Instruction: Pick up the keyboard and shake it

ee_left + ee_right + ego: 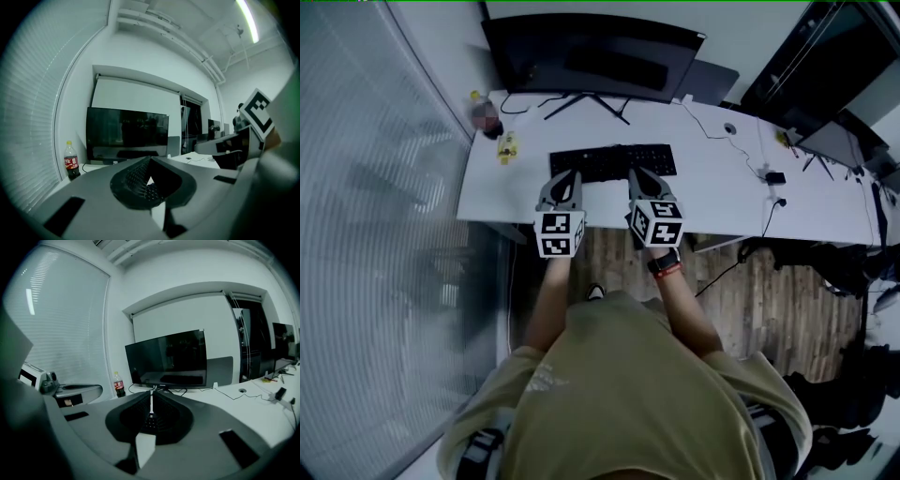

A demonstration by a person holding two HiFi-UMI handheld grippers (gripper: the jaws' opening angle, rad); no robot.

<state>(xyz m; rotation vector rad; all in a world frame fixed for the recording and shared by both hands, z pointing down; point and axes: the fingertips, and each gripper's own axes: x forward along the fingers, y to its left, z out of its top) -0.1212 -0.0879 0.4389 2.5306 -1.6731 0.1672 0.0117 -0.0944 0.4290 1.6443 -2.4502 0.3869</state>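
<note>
**Black flat keyboard (612,161) lies on the desk, both tongs shut and empty**

White is the colour of the long desk (502,192) that holds the keyboard. The keyboard lies flat near the front edge of the desk. It is just in front of the stand of the big black computer screen (591,52).

A person in a sandy-green shirt (628,394) is at the desk with both arms held out. The left tongs (566,176) and the right tongs (637,174) point at the keyboard, side by side. Seen from above, their tips lie over the near edge of the keyboard. The left one is close to its left end and the right one is past its middle. I cannot tell if the tips touch it.

In the left gripper view the two grey jaws are pressed together, with nothing between them. A few black keys peek through the small gap below them. In the right gripper view the jaws are clenched too, with only a thin line between them, and nothing is pinched there.

The left tongs carry a white cube with black square marks (560,234), and the right tongs carry another one (656,223).

A small cola bottle with a red label and a yellow cap (485,117) stands upright at the back left of the desk, well apart from the keyboard. A little yellow thing (507,147) lies between the bottle and the keyboard. A brown wooden floor (750,309) shows below the desk.
</note>
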